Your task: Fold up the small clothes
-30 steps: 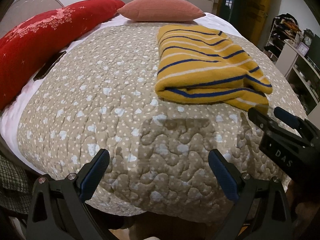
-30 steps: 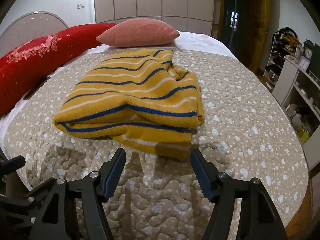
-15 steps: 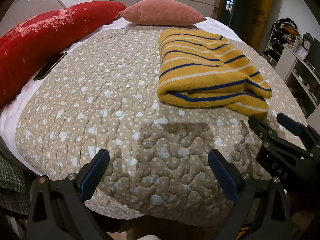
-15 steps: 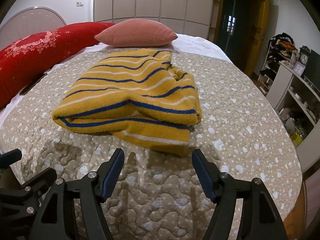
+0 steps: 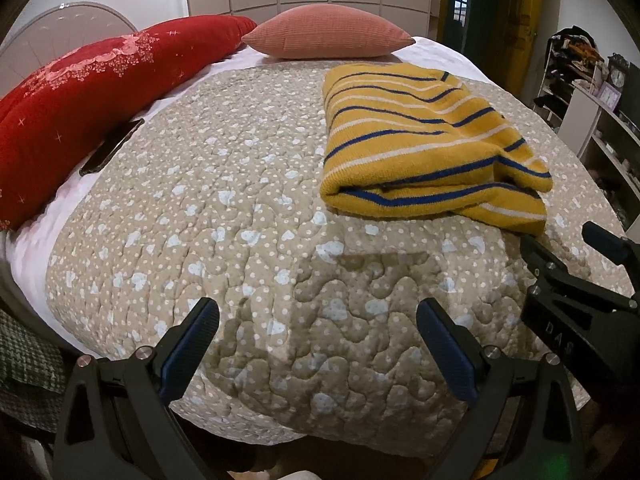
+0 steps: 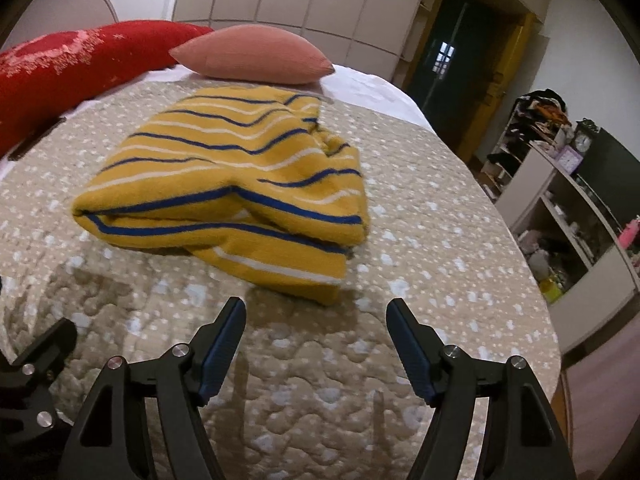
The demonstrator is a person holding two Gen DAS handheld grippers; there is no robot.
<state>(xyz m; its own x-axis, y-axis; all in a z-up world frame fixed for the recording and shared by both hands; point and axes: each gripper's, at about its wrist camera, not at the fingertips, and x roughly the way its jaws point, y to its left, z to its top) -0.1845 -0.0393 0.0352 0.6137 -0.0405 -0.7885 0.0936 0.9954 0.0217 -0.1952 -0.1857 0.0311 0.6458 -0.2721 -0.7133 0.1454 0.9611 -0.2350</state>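
A yellow sweater with blue and white stripes [image 5: 424,144] lies folded on the beige quilted bed cover [image 5: 224,208]; it also shows in the right wrist view [image 6: 236,184]. My left gripper [image 5: 318,312] is open and empty, low over the near part of the bed, left of the sweater. My right gripper [image 6: 316,312] is open and empty, just in front of the sweater's near edge. The right gripper's body shows at the right of the left wrist view [image 5: 576,292].
A long red pillow [image 5: 88,92] lies along the left side, with a dark phone [image 5: 112,146] beside it. A pink pillow [image 5: 328,32] sits at the head. White shelves with clutter [image 6: 568,208] stand to the right of the bed.
Both grippers have pulled back and risen slightly from the sweater. The right wrist view has tilted and turned rightward. The sweater has not moved.
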